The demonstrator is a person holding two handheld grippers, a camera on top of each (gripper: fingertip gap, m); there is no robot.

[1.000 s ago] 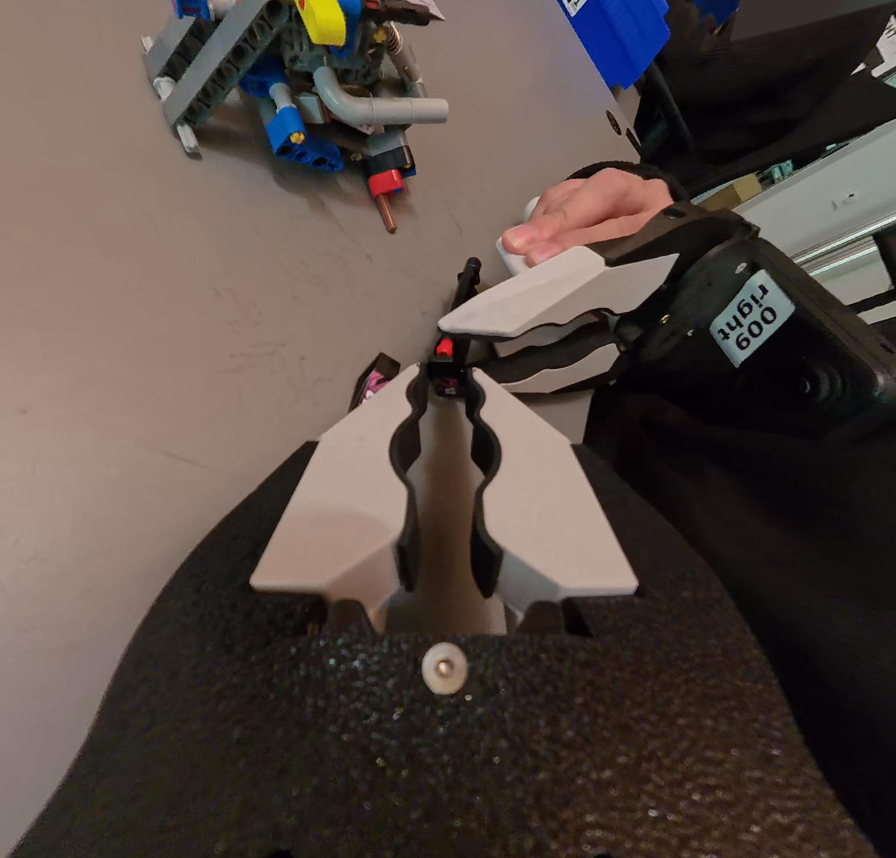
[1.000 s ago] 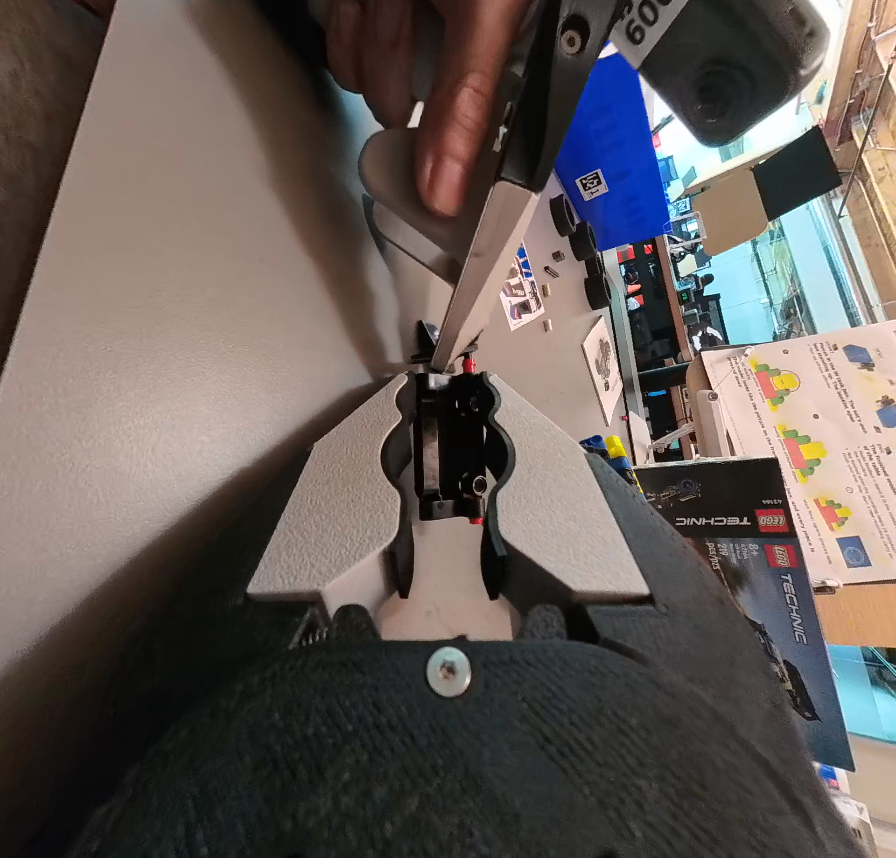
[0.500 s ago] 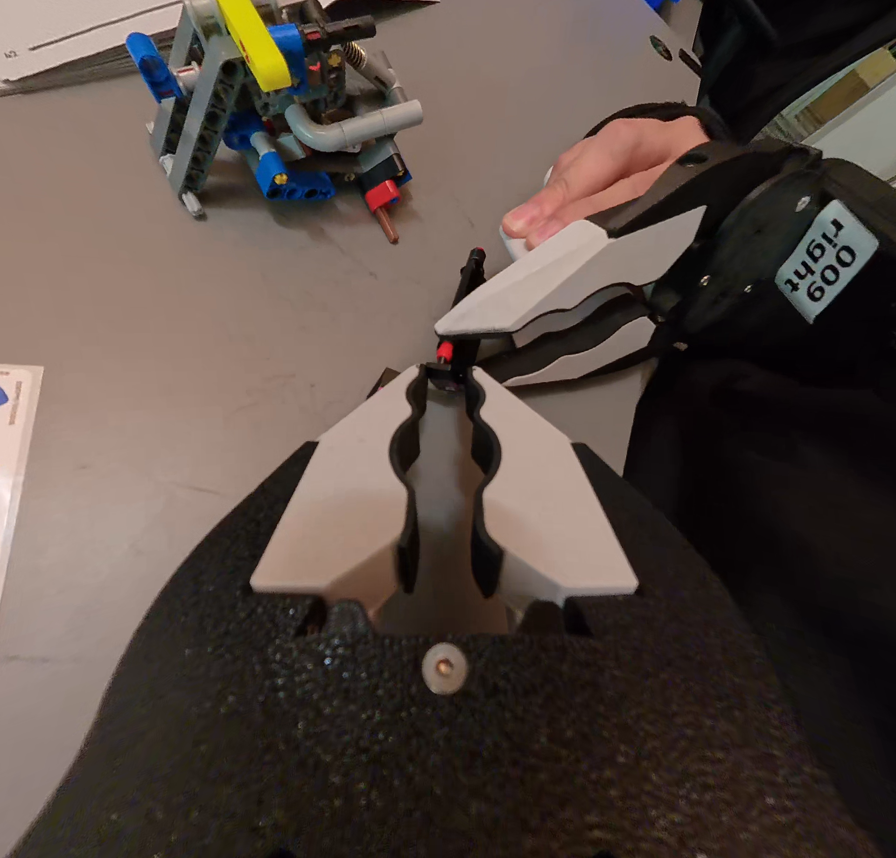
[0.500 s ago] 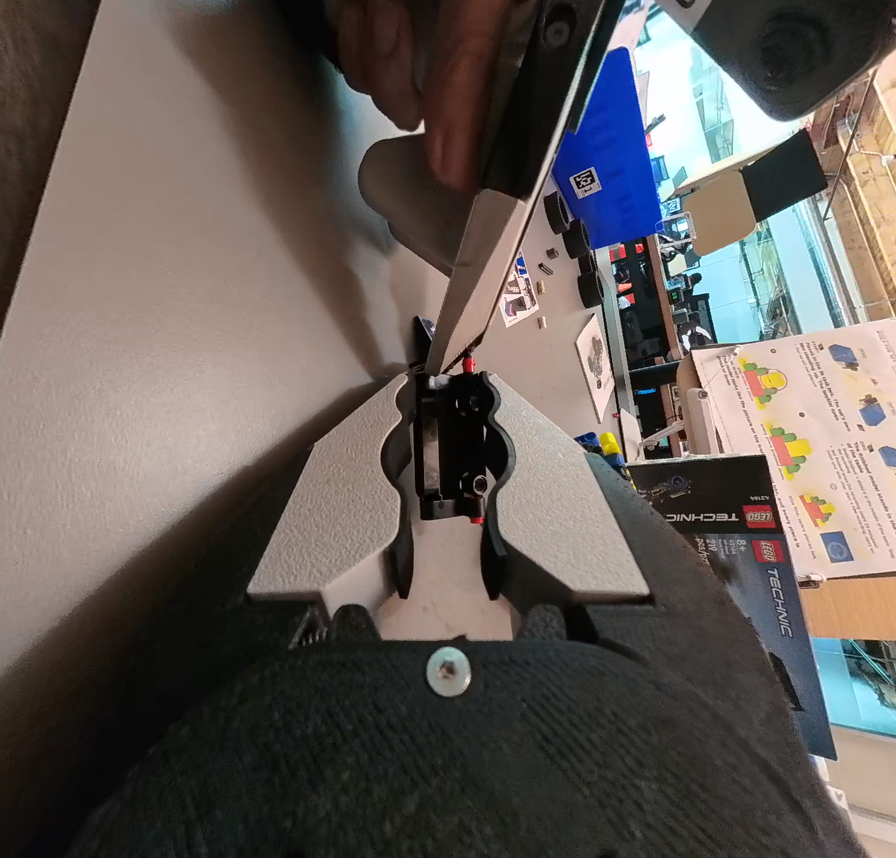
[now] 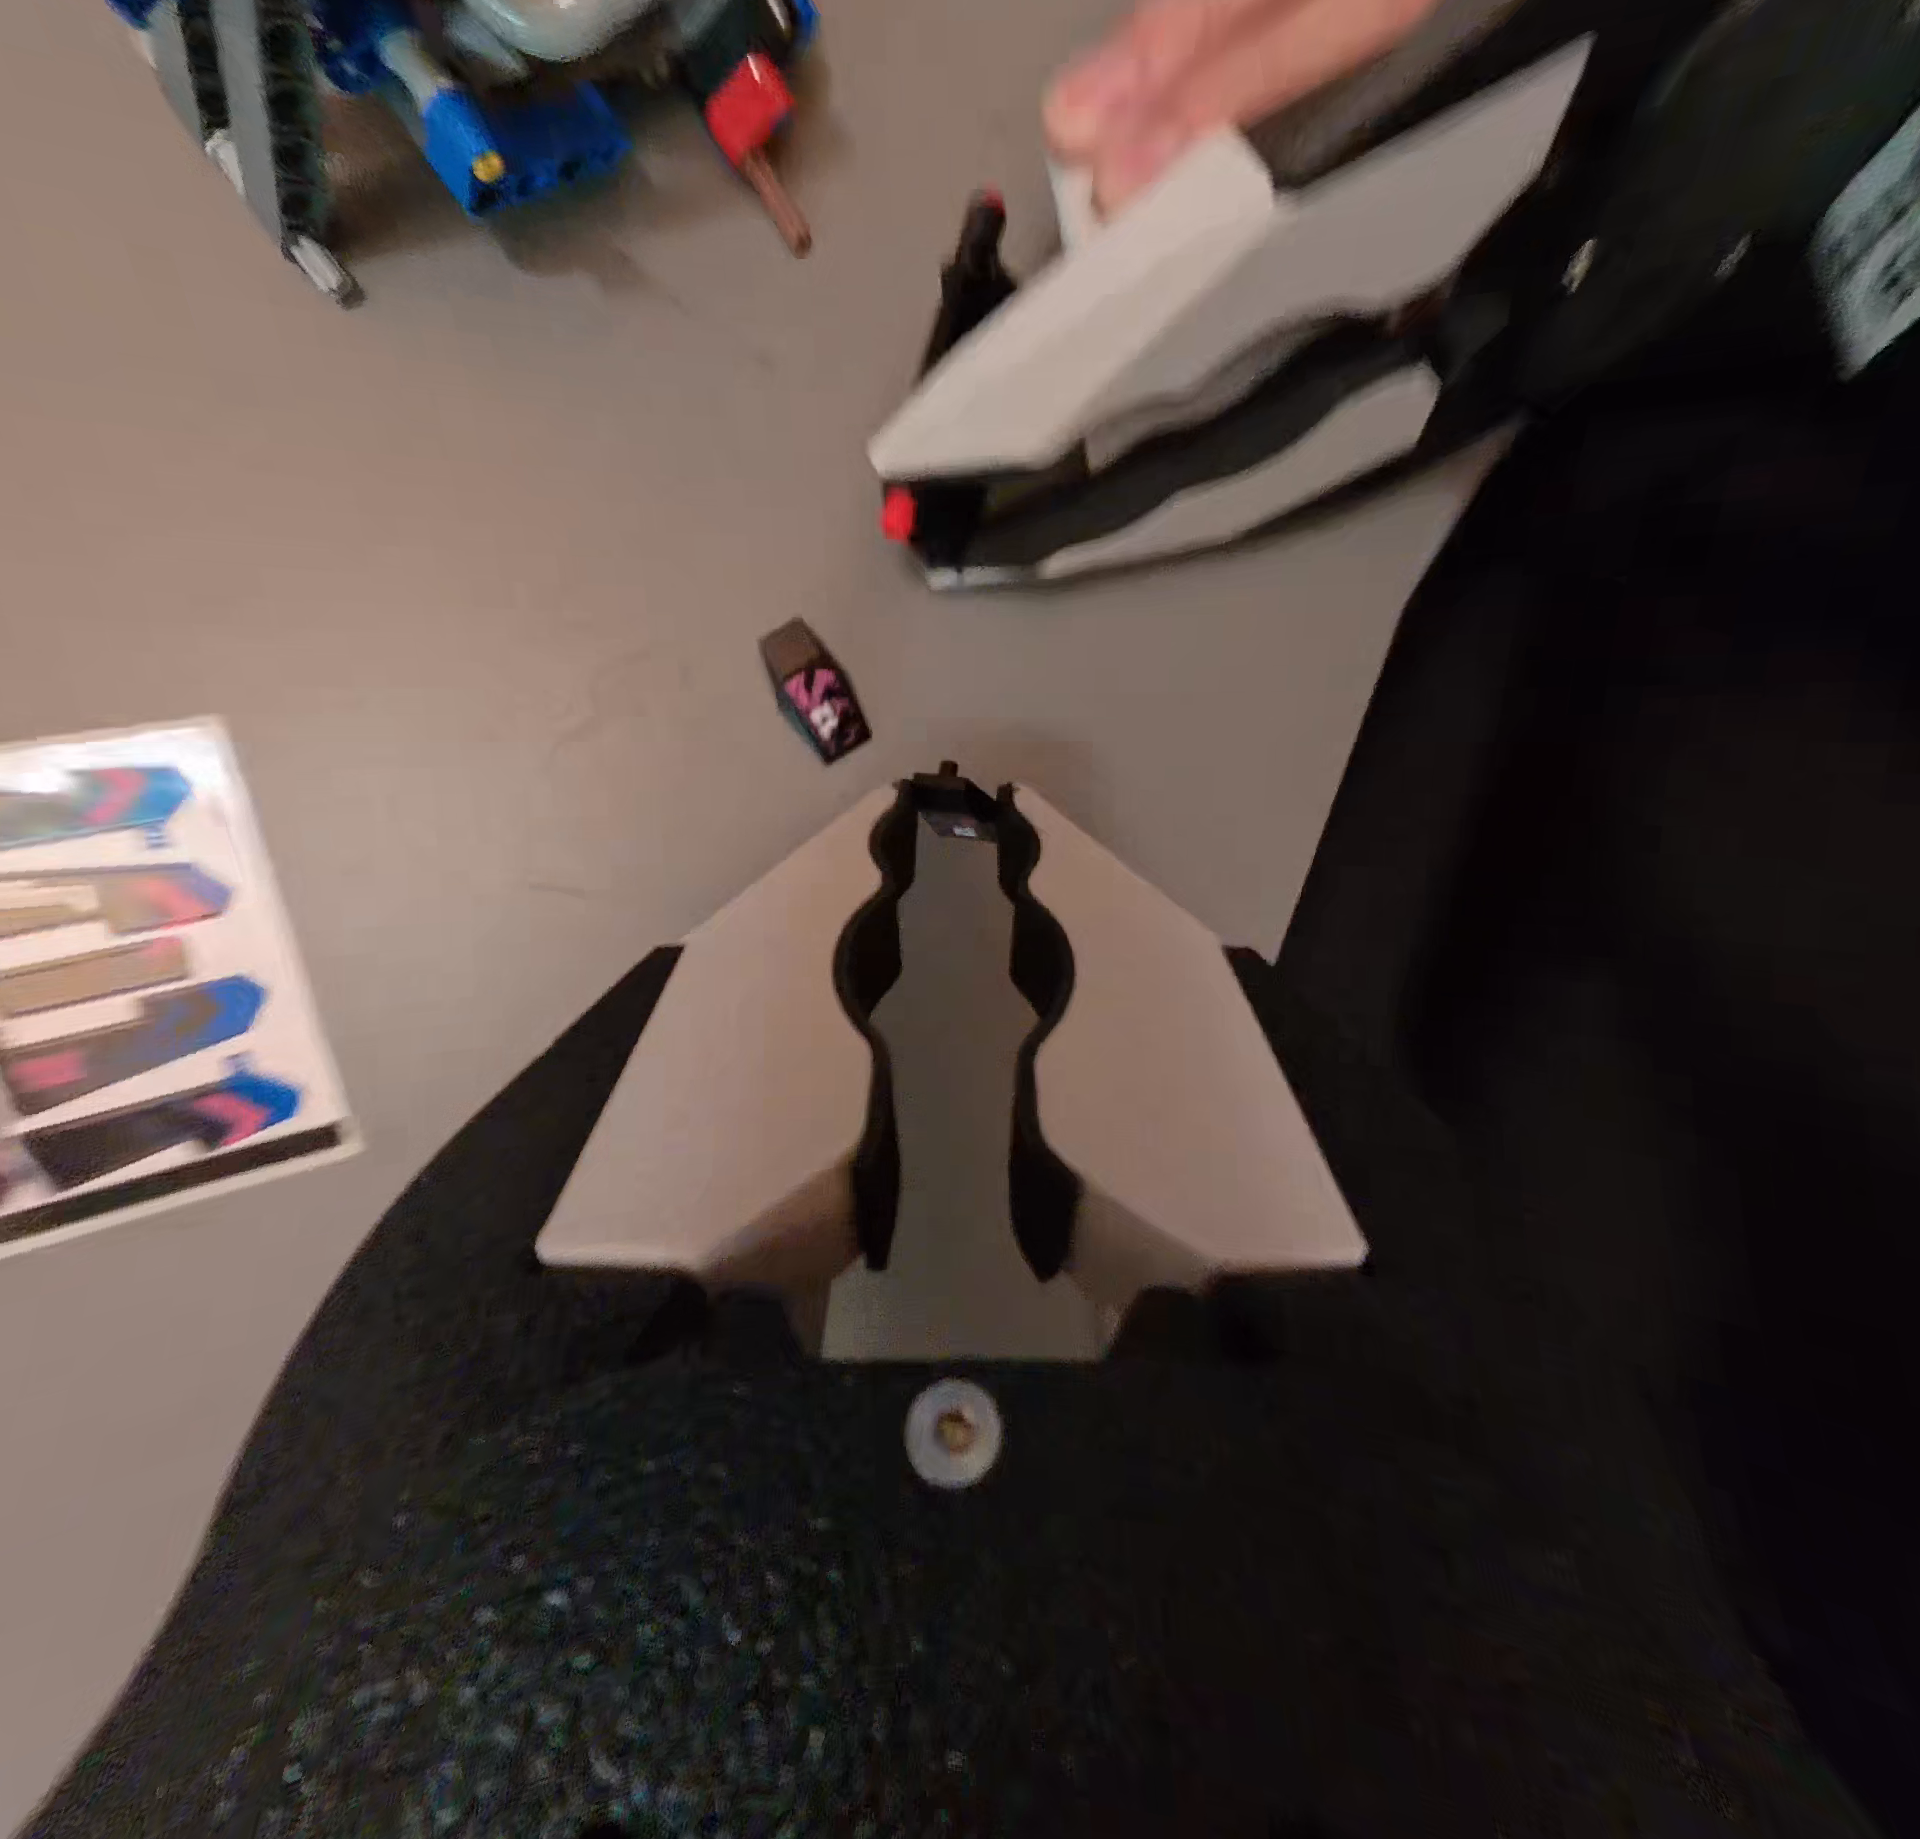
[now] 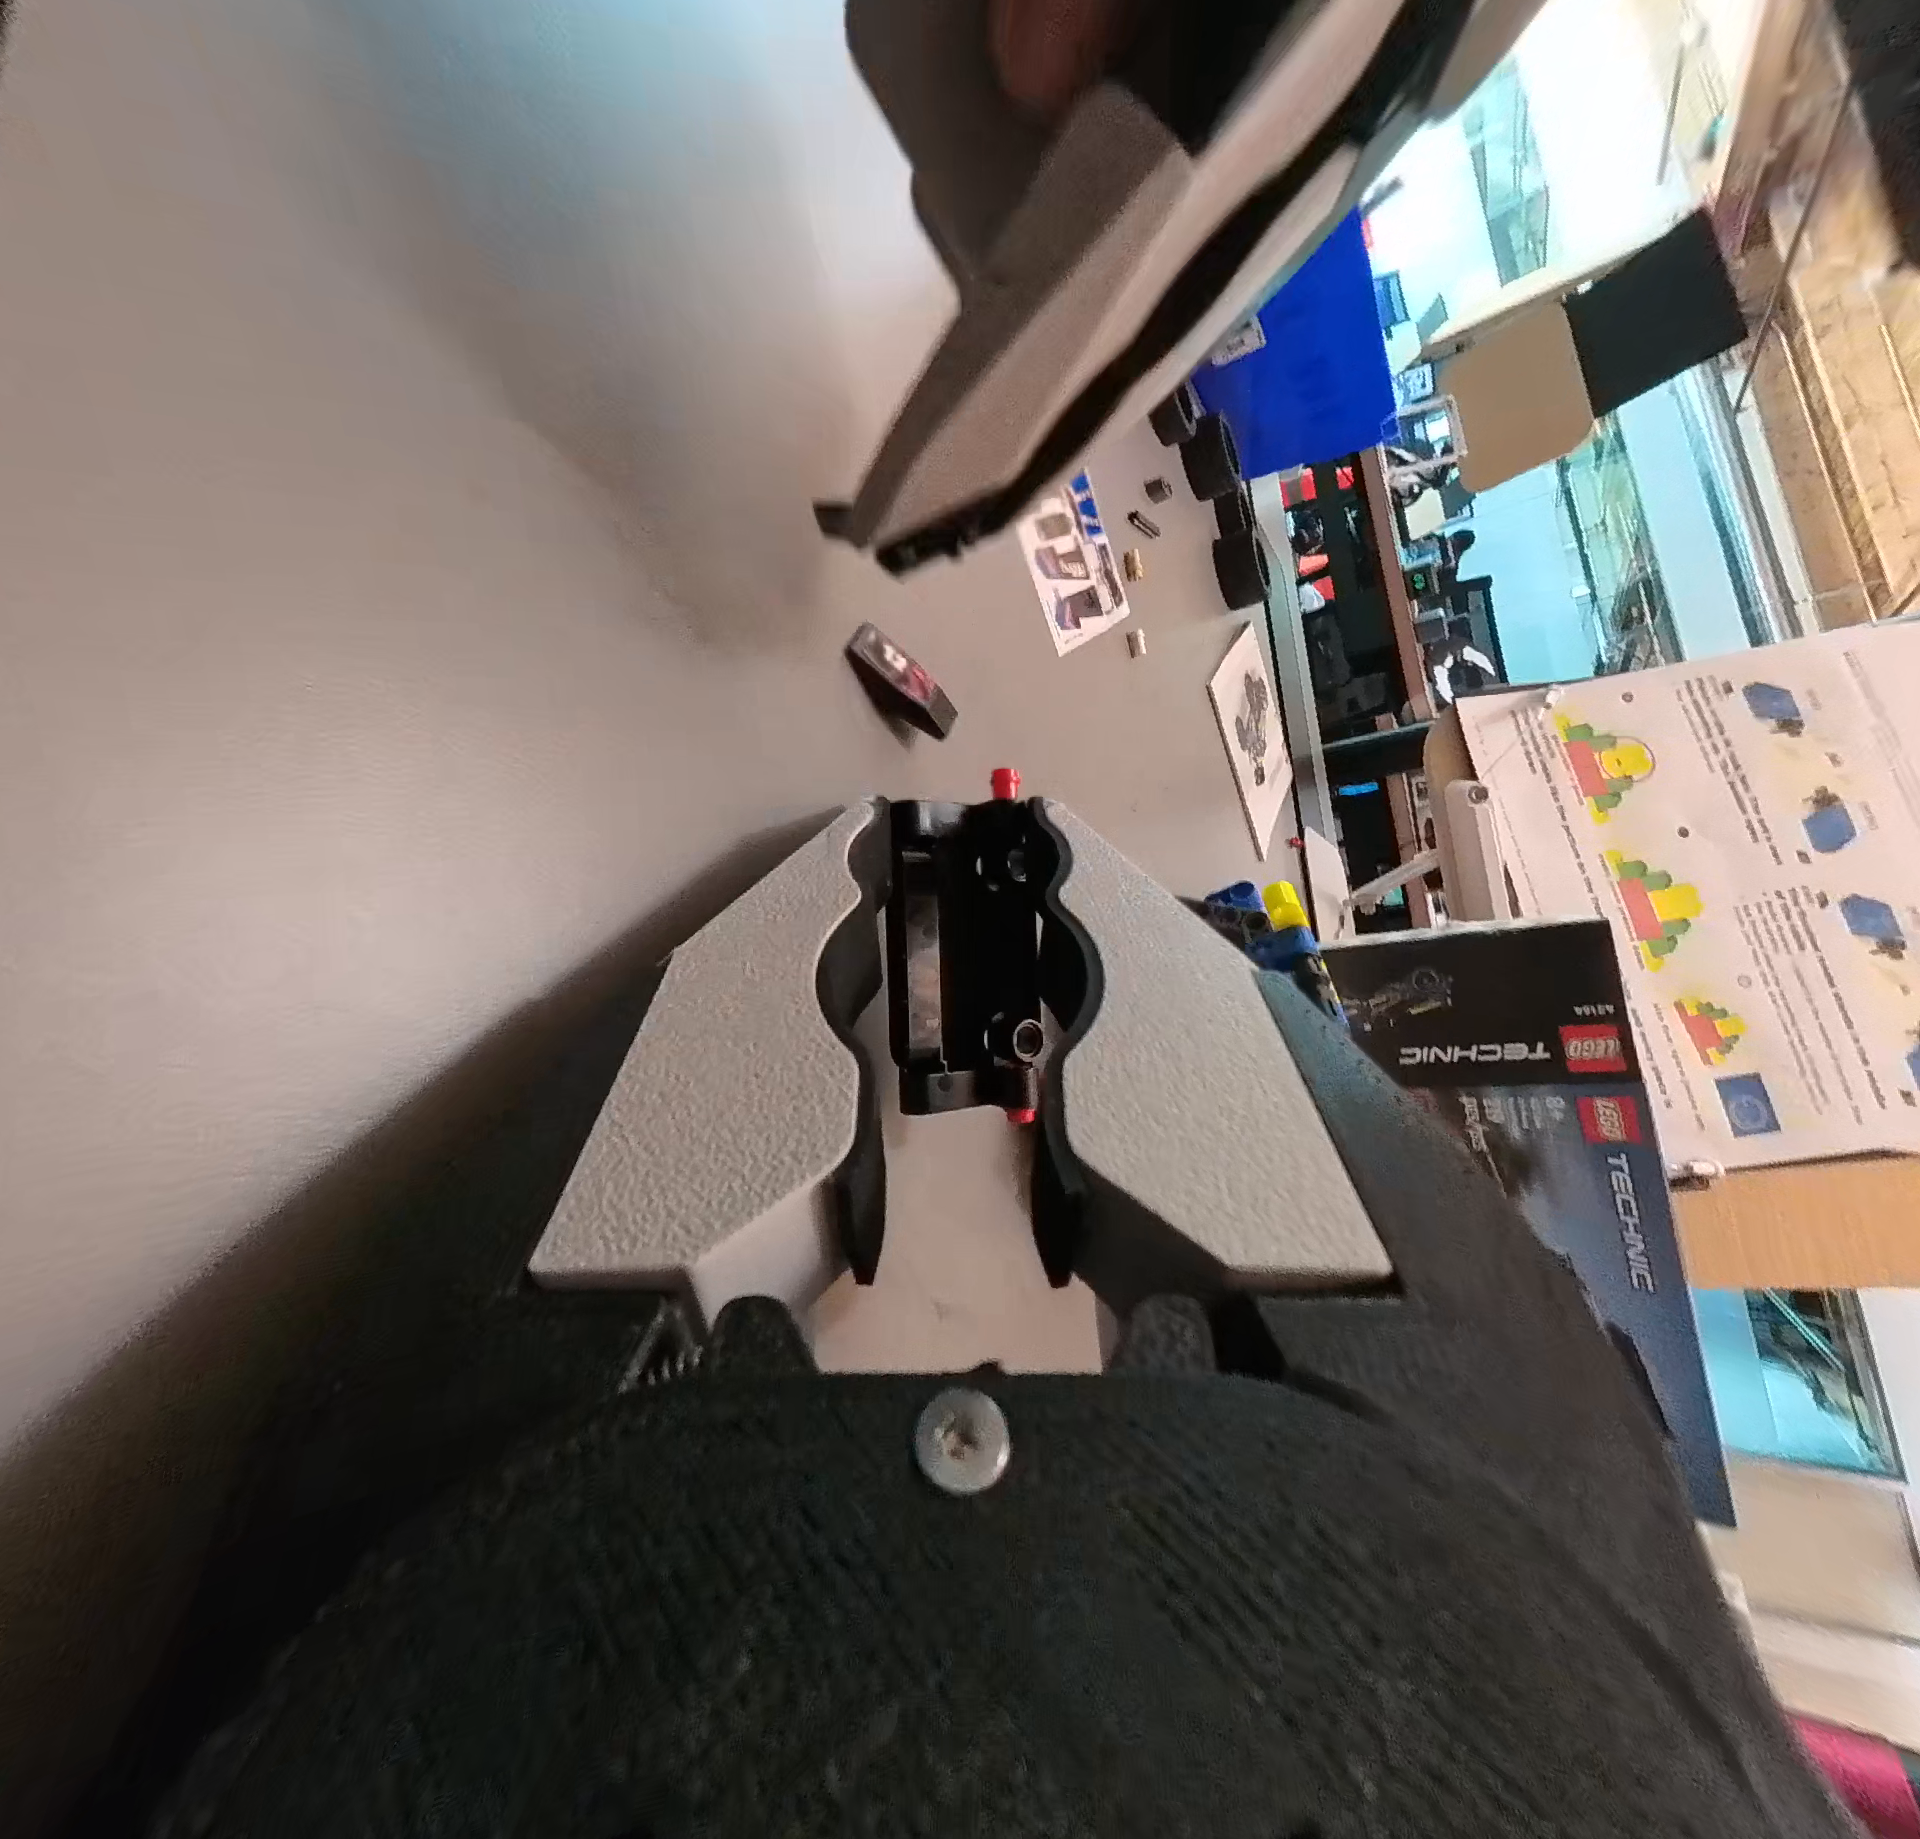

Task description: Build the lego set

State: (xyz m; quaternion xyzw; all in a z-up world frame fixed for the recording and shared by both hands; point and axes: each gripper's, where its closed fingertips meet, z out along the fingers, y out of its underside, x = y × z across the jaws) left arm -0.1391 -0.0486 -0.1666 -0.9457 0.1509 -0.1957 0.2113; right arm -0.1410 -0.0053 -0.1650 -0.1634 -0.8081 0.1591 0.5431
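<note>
Left tool (image 5: 951, 813), frame centre: tips pinching small black piece (image 5: 954, 815) over bench (image 5: 520, 501).

Right tool (image 6: 961, 833), frame centre: pads clamped on black beam assembly (image 6: 971, 968), red pin (image 6: 1004, 779) protruding.

Tools apart; black tile (image 5: 816, 690) lies on bench between them.

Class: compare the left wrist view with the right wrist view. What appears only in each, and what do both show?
Only the left wrist view: the grey, blue and yellow brick model. Only the right: the black toy box, blue bin and black tyres. Both: the grey table, sticker sheet, small black pink-printed piece, left tool pinching a small black piece, and right tool clamping a black assembly.
</note>
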